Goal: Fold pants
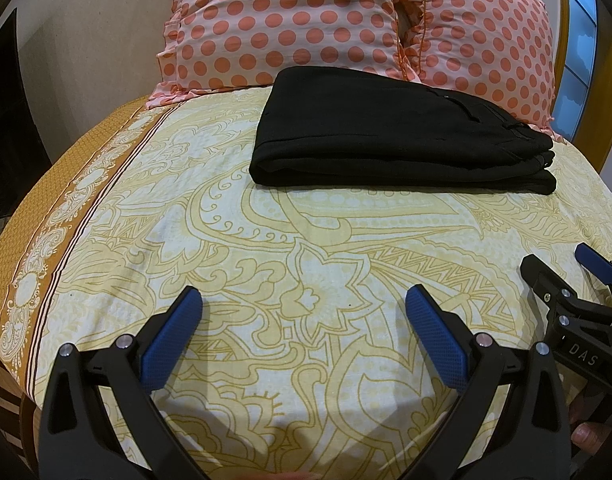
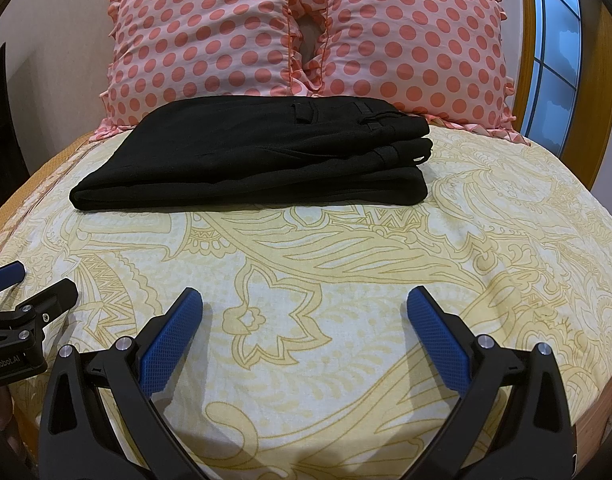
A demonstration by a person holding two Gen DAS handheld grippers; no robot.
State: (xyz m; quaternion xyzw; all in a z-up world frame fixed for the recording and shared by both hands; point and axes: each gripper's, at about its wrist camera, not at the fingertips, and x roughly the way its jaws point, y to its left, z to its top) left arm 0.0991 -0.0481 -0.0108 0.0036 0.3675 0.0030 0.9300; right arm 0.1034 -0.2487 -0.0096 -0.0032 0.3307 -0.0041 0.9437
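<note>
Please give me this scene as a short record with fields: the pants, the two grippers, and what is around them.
pants: black pants, folded in a flat stack on the bedsheet
left gripper: open, empty, apart from pants
right gripper: open, empty, apart from pants
behind pants: two polka-dot pillows
task state: appears folded

A bed with a cream sheet printed in yellow paisley (image 2: 345, 264) fills the room. At its head lean two pink, coral-dotted ruffled pillows (image 2: 210, 32) against a plain beige wall (image 1: 106, 32). Right of the pillows, a wood-framed blue window (image 2: 553, 40) glows.
</note>
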